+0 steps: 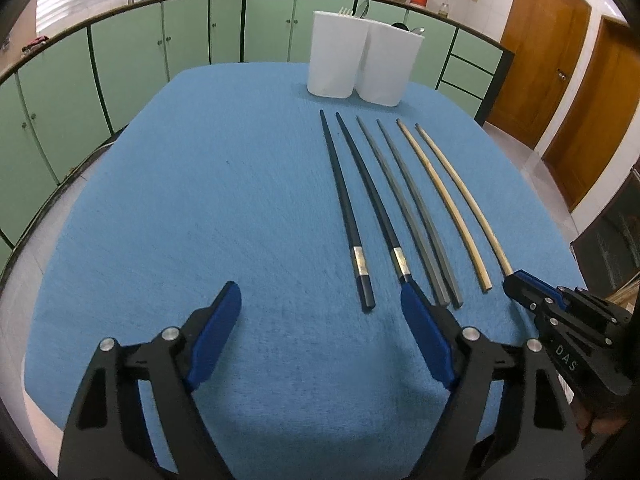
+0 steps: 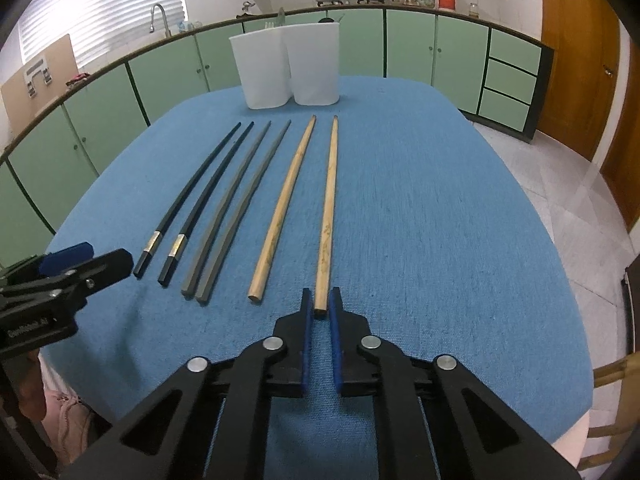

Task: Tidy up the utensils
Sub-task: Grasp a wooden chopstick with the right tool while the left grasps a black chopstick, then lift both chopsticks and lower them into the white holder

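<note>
Six chopsticks lie side by side on the blue tablecloth (image 1: 200, 200): a black pair (image 1: 347, 216), a grey pair (image 1: 404, 208) and a wooden pair (image 1: 440, 200). My left gripper (image 1: 322, 296) stands open at the near ends of the black pair. One black end lies between its fingers, and its right finger covers the end of the other. My right gripper (image 2: 320, 300) is shut on the near end of the rightmost wooden chopstick (image 2: 328, 208), which still lies flat on the cloth. Two white holders (image 2: 260, 68) with a fork and spoons stand at the far edge.
The other wooden chopstick (image 2: 280, 204) lies just left of the gripped one. The left gripper (image 2: 80, 264) shows at the left edge of the right wrist view. Green cabinets ring the table. A wooden chair (image 2: 616, 380) is at the right.
</note>
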Tool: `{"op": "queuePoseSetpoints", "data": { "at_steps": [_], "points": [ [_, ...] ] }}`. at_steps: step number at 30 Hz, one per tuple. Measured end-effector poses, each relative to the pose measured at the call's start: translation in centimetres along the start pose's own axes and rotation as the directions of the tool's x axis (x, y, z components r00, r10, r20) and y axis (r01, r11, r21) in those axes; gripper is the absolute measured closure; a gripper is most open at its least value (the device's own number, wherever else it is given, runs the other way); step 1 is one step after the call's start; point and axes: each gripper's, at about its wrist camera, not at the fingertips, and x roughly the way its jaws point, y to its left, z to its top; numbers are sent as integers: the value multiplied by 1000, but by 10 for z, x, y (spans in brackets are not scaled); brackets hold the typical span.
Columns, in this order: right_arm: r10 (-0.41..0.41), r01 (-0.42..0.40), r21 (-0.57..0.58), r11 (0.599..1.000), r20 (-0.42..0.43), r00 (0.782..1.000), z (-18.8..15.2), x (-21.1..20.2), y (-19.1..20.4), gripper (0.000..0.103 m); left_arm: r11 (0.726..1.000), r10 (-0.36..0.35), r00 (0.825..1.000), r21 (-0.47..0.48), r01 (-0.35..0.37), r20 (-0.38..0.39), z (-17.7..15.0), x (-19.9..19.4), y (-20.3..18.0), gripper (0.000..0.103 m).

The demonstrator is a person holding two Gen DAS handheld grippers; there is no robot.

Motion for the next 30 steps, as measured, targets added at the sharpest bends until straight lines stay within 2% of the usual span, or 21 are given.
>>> {"op": "queuePoseSetpoints", "data": {
  "at_steps": [4,6,10,15,19,23,30],
  "points": [
    [12,-12,16,1000,-3,1000,1,0,-3,96,1000,4,1000,13,-4,-16,-2,5,-5,33],
    [13,-13,16,1000,-2,1000,1,0,-3,96,1000,10,1000,20,-9,-22,-3,8,-7,42],
    [19,-19,27,999,-2,1000,1,1,-4,96,999,17,1000,42,-17,-17,-3,9,-14,49],
    [20,-20,29,999,-1,1000,2,2,-5,96,998,18,1000,69,-17,-13,-4,9,-23,75],
    [23,-23,35,999,6,1000,2,3,-5,96,996,30,1000,81,-30,1,-5,10,-28,80],
    [33,-33,33,999,27,999,0,4,-8,96,996,29,1000,89,-30,13,-7,8,-30,95],
    [9,-10,20,1000,38,999,-1,3,-3,96,994,46,999,95,-48,23,-7,6,-32,96]
  ]
}}
